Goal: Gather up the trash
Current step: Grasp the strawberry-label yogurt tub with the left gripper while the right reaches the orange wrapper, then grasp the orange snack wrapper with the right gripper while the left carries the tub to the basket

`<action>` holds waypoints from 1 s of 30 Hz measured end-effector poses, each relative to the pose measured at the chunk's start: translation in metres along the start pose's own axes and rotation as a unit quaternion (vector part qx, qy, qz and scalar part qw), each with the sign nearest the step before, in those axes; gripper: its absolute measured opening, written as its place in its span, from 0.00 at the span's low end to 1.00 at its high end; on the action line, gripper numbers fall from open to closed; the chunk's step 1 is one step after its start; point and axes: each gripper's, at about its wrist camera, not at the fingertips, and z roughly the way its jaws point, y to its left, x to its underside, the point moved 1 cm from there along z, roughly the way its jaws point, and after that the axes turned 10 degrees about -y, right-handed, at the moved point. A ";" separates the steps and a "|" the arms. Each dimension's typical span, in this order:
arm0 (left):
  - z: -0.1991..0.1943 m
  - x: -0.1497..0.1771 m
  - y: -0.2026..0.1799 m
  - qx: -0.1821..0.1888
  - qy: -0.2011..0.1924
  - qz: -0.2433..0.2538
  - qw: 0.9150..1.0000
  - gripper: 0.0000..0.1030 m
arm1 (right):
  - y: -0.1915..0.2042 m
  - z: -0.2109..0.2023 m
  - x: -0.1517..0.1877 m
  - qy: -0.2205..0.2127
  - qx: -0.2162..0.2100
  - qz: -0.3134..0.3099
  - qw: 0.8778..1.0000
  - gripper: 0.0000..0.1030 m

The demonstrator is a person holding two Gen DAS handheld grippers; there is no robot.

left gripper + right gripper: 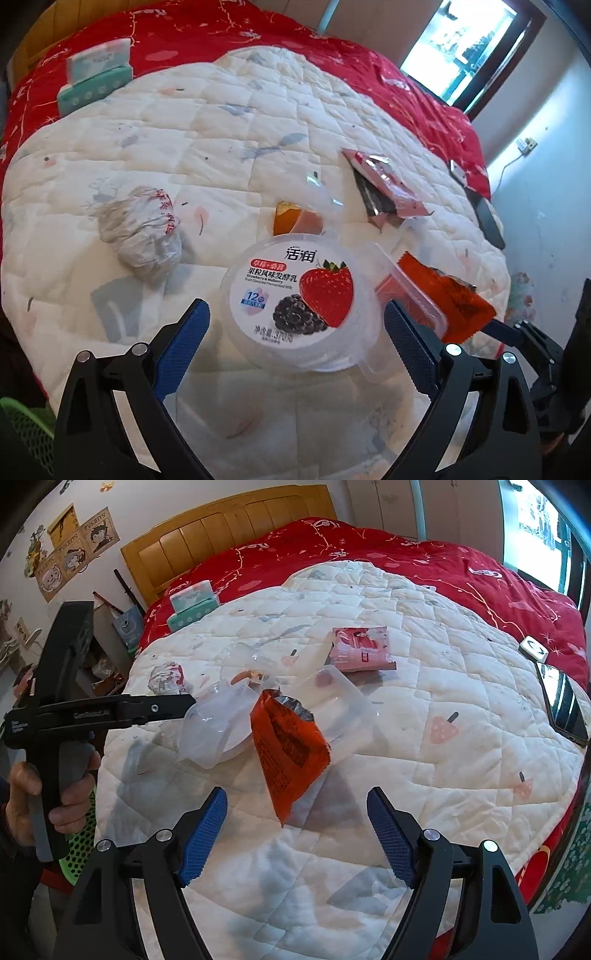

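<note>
two open grippers, lots of trash

both sit wide apart, holding nothing. left gripper (297, 321) lines up around the cup (295, 302) on the quilt (184, 147) to grab it. right gripper (297, 830) faces the bag (288, 746).

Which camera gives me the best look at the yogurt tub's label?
The left wrist view: the yogurt tub sits between the open left gripper fingers, its strawberry lid label facing the lens and readable. The right wrist view shows that tub only side-on, as clear plastic beside the orange wrapper, with no label visible.
</note>
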 end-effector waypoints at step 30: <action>-0.074 0.009 0.027 0.020 -0.083 -0.058 0.995 0.86 | 0.006 0.036 -0.013 -0.014 -0.017 0.047 0.999 0.24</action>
